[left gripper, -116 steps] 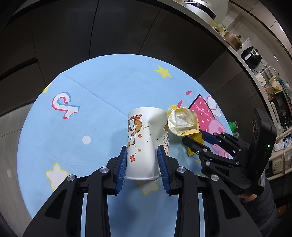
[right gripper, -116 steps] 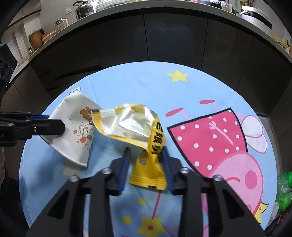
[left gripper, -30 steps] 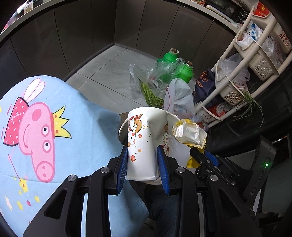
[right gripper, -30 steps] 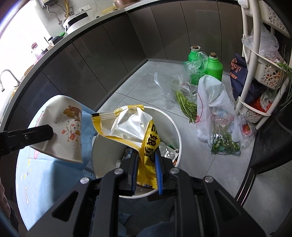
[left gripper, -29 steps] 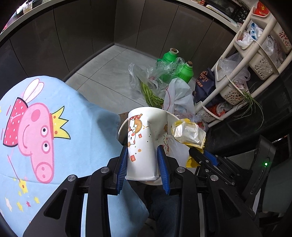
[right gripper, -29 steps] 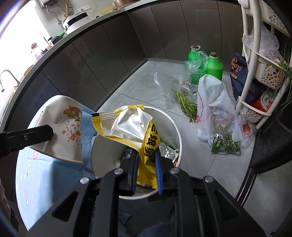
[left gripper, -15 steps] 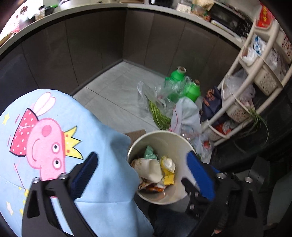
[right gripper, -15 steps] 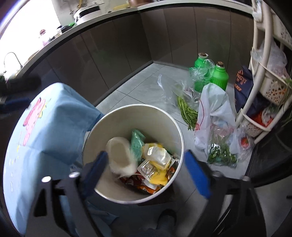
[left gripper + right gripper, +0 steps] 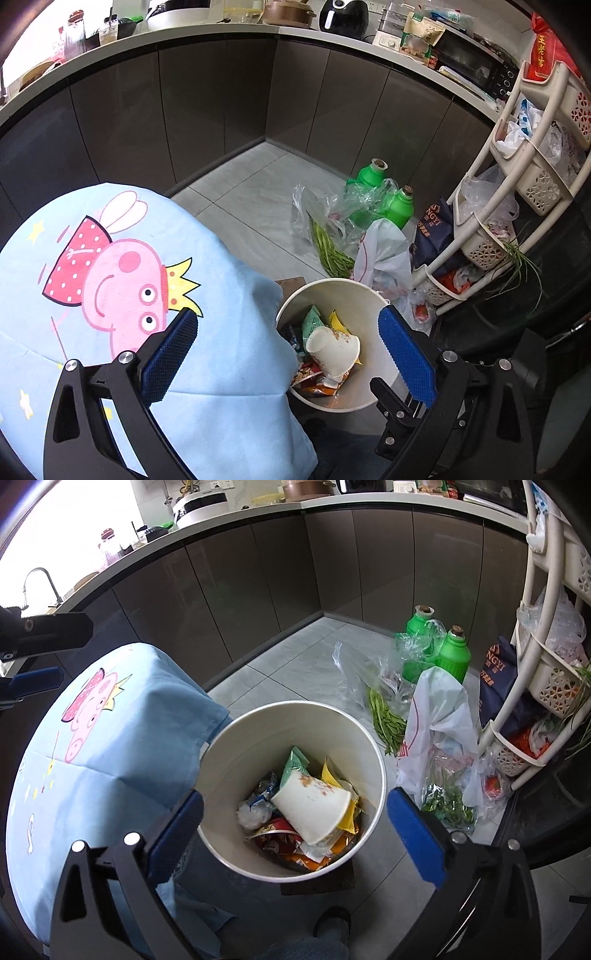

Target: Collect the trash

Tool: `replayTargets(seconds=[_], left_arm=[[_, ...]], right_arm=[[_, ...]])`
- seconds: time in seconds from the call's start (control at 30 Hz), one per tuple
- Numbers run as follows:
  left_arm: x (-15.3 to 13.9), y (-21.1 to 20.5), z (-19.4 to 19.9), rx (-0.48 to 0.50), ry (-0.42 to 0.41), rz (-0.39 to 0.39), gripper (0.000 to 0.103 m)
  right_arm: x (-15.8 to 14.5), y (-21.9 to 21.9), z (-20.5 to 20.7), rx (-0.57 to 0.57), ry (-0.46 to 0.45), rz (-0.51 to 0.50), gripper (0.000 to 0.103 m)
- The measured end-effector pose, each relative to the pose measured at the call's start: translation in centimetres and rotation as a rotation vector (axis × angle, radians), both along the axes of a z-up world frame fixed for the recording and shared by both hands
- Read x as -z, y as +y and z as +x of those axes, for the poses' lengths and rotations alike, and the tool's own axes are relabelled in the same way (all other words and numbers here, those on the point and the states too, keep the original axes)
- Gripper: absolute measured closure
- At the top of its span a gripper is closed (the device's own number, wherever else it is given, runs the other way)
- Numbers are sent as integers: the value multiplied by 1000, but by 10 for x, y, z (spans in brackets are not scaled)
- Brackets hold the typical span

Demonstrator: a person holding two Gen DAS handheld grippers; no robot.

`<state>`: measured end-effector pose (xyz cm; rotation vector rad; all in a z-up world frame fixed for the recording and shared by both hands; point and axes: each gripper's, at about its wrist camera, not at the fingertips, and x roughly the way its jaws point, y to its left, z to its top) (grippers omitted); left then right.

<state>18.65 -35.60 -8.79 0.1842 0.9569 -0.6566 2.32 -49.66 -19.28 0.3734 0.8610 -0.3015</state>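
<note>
Round table under a light blue cartoon-pig tablecloth (image 9: 110, 280) fills the left of both views, cloth edge hanging down beside the bin. White trash bin (image 9: 236, 760) stands on the tiled floor (image 9: 255, 199) just right of the table, below both grippers. To its right: white plastic bag (image 9: 439, 716), a clear bag of green beans (image 9: 384, 716), two green bottles (image 9: 436, 653), a white basket rack (image 9: 491, 206).

Left gripper (image 9: 288, 347): jaws fully apart, nothing between the blue pads, empty over the bin's left edge.
Right gripper (image 9: 295, 830): jaws opening, near full width, nothing gripped, bin straight below.

Paper cup (image 9: 314, 805) lies tipped on its side inside the bin, on top of the pile. Yellow snack wrapper (image 9: 334, 775) sits under and behind the cup, with other wrappers around.
</note>
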Motion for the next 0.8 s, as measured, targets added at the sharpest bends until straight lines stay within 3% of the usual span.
replayTargets(seconds=[0.27, 0.8], left_arm=[[-27, 22, -21, -44, -113, 47, 9], [-77, 137, -55, -221, -152, 25, 9]], right_arm=[[-30, 15, -7, -14, -31, -31, 4], [-120, 77, -32, -28, -37, -127, 4]])
